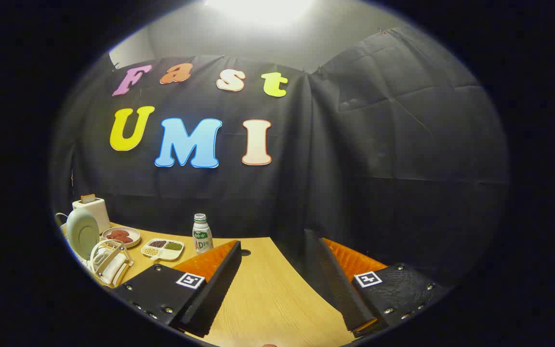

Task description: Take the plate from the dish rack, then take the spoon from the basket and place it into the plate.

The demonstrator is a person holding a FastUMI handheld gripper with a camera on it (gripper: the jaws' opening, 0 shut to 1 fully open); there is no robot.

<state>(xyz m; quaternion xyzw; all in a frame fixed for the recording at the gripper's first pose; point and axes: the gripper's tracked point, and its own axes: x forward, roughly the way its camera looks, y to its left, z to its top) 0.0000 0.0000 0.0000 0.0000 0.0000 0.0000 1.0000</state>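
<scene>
My claw (272,270) hovers above the wooden surface (268,299), its two fingers spread wide apart with nothing between them, aimed at the black cloth wall. Well off to the left of my fingers, a pale plate (83,232) stands upright in a white dish rack (109,262). Beyond them sit a toaster (90,212), a dish of red food (121,235), a divided tray (163,248) and a small bottle (202,234).

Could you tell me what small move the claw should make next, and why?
Probably swing toward the plate, which stands upright in the rack beyond the nearer finger. The claw is open with only bare table between its fingers.
</scene>
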